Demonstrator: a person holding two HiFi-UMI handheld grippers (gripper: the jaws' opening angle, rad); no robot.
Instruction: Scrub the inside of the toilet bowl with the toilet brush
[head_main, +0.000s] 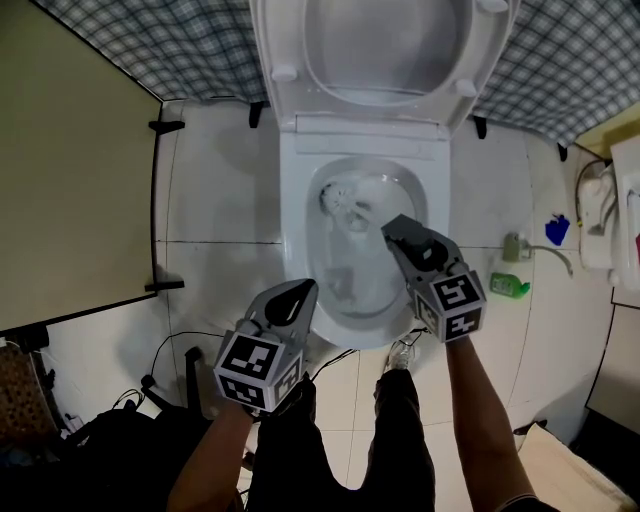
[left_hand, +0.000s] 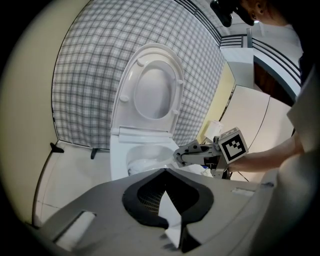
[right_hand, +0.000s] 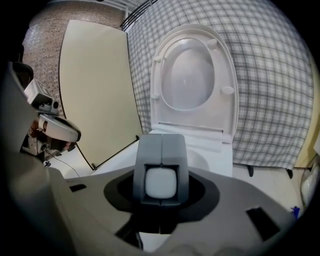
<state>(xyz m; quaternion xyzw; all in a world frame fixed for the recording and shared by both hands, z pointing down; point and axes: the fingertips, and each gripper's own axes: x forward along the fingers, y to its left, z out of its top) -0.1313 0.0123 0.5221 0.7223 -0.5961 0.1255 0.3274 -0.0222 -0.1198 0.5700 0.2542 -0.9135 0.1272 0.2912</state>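
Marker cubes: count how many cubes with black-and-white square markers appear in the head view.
2. One marker cube rides on the left gripper, below-left of the toilet bowl; the other marker cube on the right gripper, at the bowl's right edge. None seems hidden.

Around the fixture: what we see on walls and floor

In the head view we find a blue-and-white checked fabric wall covering (head_main: 150, 40) at 12 o'clock, a flat beige partition panel (head_main: 70, 170) at 9 o'clock on small black metal brackets (head_main: 166, 126), a glossy white tiled floor (head_main: 215, 200), a small green plastic bottle (head_main: 508, 288) at 3 o'clock, a small blue object (head_main: 557, 229) just above it, and thin black cables (head_main: 160, 375) at 8 o'clock.
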